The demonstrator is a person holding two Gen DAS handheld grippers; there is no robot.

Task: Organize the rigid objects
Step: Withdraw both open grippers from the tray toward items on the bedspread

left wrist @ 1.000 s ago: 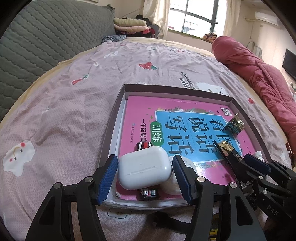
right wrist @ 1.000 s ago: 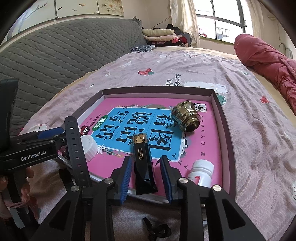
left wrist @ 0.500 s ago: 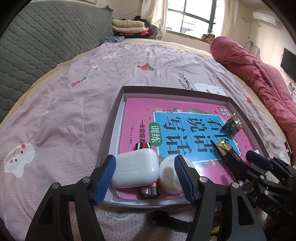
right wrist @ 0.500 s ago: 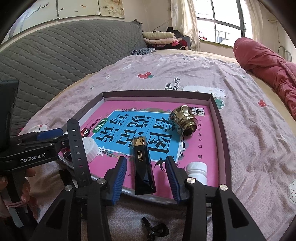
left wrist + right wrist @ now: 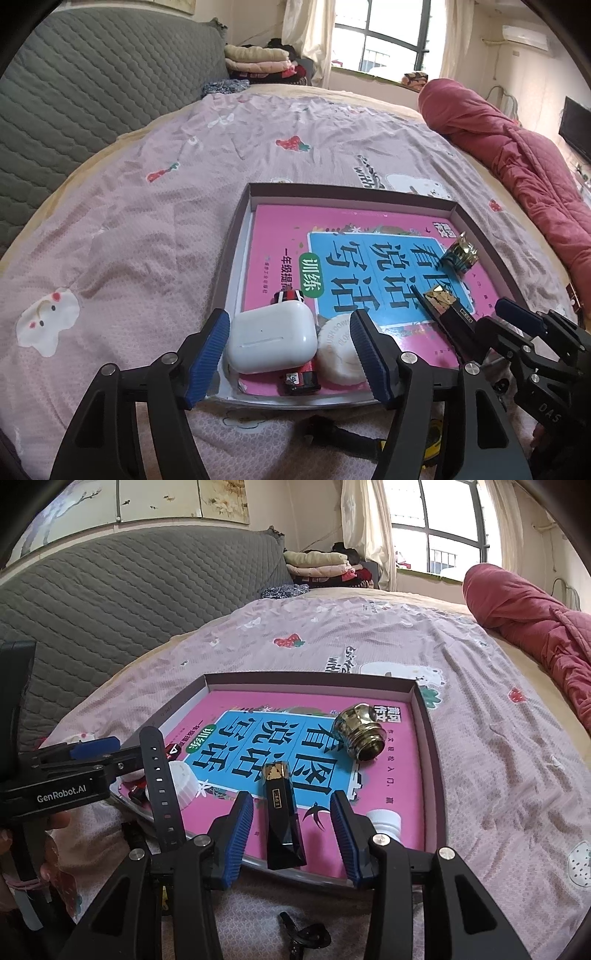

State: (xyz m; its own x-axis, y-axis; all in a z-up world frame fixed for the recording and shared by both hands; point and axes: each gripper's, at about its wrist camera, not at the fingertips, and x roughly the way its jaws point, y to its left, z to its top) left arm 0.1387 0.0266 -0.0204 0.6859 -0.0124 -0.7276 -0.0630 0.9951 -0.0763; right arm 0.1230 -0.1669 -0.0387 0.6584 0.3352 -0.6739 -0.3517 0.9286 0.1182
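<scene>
White earbud case (image 5: 272, 341), pink-and-blue book (image 5: 369, 266), strawberry-printed pink bedsheet (image 5: 147, 206).

My earbud case (image 5: 272, 338) covering the middle of a red-and-black battery (image 5: 297, 376), my right gripper (image 5: 292, 834) hiding part of the white bottle (image 5: 384, 821), tray's (image 5: 430, 760) near rim behind the fingers.

Left gripper (image 5: 290, 354): black angular linkage arms, silver pivot screws, blue ribbed finger pads (image 5: 208, 354). Right gripper (image 5: 291, 840): identical construction. Left housing carries white "GenRobot.AI" lettering. Bare fingers of the left hand (image 5: 55, 821) grip its handle.
</scene>
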